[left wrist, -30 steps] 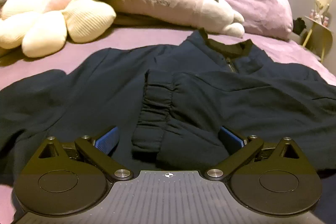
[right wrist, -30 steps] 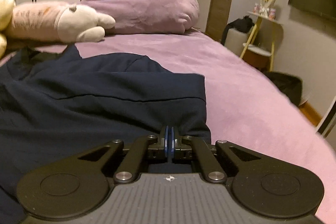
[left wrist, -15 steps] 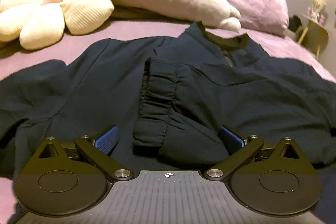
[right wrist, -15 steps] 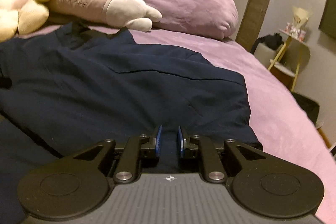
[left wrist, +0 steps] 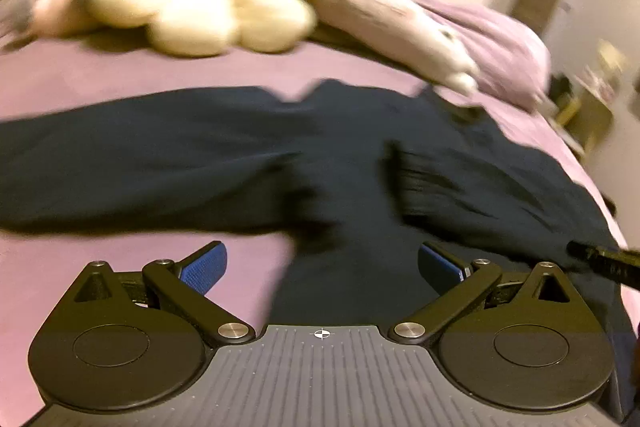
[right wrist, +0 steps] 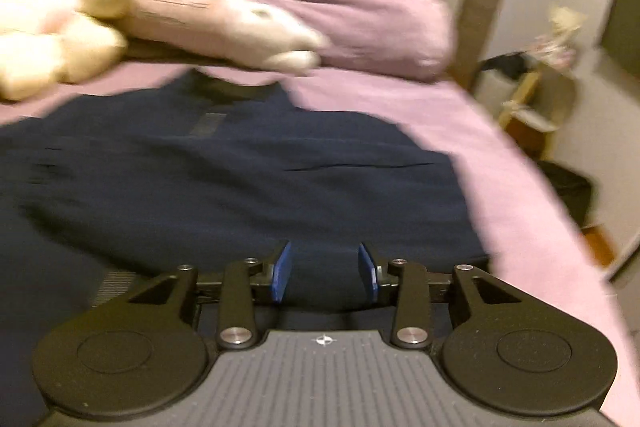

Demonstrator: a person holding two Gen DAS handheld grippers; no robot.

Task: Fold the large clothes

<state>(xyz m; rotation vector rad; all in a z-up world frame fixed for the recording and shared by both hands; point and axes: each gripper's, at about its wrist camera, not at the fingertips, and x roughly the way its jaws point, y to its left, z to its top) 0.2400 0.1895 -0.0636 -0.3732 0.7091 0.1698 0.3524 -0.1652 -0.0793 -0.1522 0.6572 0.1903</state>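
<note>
left gripper [left wrist: 322,263] spread wide over navy jacket [left wrist: 200,155] sleeve edge, right gripper [right wrist: 325,273] jaws just opening, empty, its view alone showing wall tv [right wrist: 622,27]

Left gripper [left wrist: 322,267] gapes wide — right gripper [right wrist: 325,273], seemingly empty, just opening.

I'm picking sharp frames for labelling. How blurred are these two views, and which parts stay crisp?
Left wrist view: heavy motion smear across the plush toys and dark jacket; only the left gripper is crisp. Right wrist view: milder smear, the jacket's seams readable; right gripper sharp. Warm dim light in both.
</note>
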